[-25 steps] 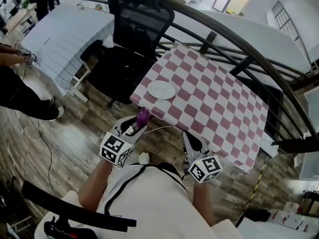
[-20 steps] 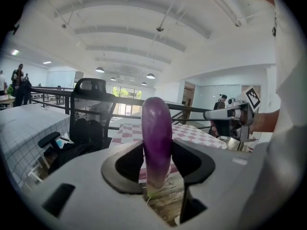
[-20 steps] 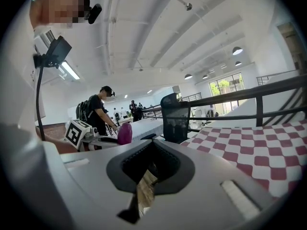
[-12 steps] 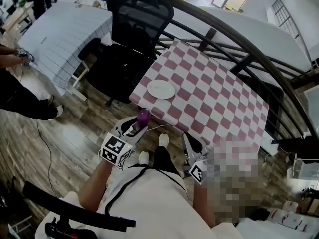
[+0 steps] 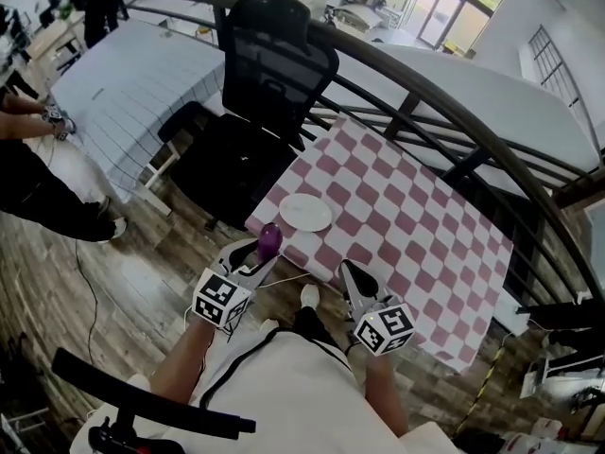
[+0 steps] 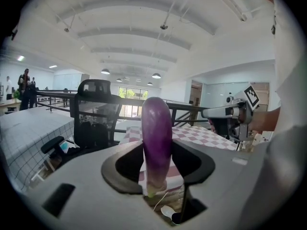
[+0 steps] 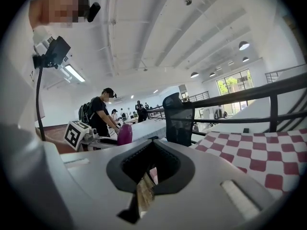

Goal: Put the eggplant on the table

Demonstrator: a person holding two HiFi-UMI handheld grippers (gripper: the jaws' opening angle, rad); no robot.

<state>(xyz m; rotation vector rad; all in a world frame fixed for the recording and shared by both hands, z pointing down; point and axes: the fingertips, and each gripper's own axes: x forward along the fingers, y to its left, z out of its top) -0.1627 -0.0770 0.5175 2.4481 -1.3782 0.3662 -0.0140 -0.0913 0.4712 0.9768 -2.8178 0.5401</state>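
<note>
- Left claw [image 5: 253, 255]: closed on the eggplant [image 6: 157, 133], stalk end down between the jaws, long axis upright.
- Worktop [image 5: 416, 235]: chequered cloth, straight ahead of the left claw; the eggplant is close to its near corner.
- Plate [image 5: 305, 213]: on the worktop, just beyond the eggplant.
- Right claw [image 5: 353, 278]: jaws together, empty.

We held the eggplant [image 6: 157, 138], a glossy purple one, upright and stem end down, clamped between the left gripper's [image 5: 257, 253] jaws. It hung at the near edge of the pink-checked table [image 5: 416, 235], not resting on it.
</note>
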